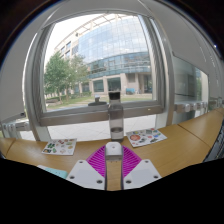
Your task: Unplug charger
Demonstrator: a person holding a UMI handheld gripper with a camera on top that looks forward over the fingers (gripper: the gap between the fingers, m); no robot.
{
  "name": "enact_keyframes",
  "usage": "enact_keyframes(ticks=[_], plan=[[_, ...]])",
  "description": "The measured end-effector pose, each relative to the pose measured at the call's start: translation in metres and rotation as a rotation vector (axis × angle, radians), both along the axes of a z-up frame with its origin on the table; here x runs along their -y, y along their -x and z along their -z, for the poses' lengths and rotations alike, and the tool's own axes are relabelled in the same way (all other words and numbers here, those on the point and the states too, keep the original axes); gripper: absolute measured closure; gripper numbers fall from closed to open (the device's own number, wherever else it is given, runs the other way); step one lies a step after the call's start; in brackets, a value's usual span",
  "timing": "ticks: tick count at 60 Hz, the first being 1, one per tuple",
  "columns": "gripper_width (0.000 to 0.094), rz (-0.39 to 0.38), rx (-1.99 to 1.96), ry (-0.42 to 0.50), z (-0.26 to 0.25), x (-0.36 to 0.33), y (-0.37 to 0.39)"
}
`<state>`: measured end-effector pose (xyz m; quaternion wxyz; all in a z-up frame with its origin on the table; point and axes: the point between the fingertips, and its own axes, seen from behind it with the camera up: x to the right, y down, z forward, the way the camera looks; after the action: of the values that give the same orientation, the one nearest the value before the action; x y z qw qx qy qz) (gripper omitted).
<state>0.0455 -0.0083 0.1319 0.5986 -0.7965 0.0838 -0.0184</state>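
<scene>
left of the jaws: a printed sheet (59, 147) lies flat on the wooden table (185, 150), well off to the left of the fingers and a little beyond them.
gripper (113, 168): the fingers stand apart, magenta pads facing each other, with a clear gap and nothing pressed between them.
charger (114, 149): a small white rounded block, sitting just ahead of the fingertips and in line with the gap. it looks smooth and hard, with softened corners. whether it sits in a socket or strip cannot be told, and no cable is plain.
beyond the jaws: a slim upright thing (116, 125) stands on the table past the charger, before the window (105, 65). what it is cannot be told.
right of the jaws: a second printed sheet (146, 137) lies flat, beyond and to the right of the fingers.
step in hand: judged to be the approach, with the grasp not yet made.
how to do it well: keep the charger centred in the gap, move straight forward until both pads flank its sides, close squarely, then pull along the plug's own axis without twisting.
risk: the smooth shell may slip if gripped only at its rounded edge.
</scene>
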Motion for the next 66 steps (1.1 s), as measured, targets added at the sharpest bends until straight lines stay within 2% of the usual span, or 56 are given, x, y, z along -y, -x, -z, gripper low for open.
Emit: enact_keyframes(ticks=[9, 19, 26, 31, 37, 40, 45, 53, 58, 66], plan=[[0.0763, -0.084, -0.094, 0.151, 0.082, 0.001, 0.002], [0.0748, -0.189, -0.121, 0.204, 0.109, 0.007, 0.022], [0.0699, -0.200, -0.138, 0.229, 0.122, 0.012, 0.025], [0.0649, -0.177, -0.139, 0.221, 0.123, 0.011, 0.021], [0.0450, -0.130, -0.118, 0.220, 0.120, 0.012, 0.011], [0.0413, -0.122, -0.104, 0.205, 0.110, 0.013, 0.009], [0.0381, -0.107, -0.096, 0.146, 0.077, 0.020, 0.009], [0.0184, -0.082, -0.083, 0.024, 0.018, 0.048, 0.019], [0.0147, -0.056, -0.055, -0.018, -0.002, 0.074, 0.026], [0.0136, -0.029, -0.012, -0.016, -0.002, 0.118, 0.042]])
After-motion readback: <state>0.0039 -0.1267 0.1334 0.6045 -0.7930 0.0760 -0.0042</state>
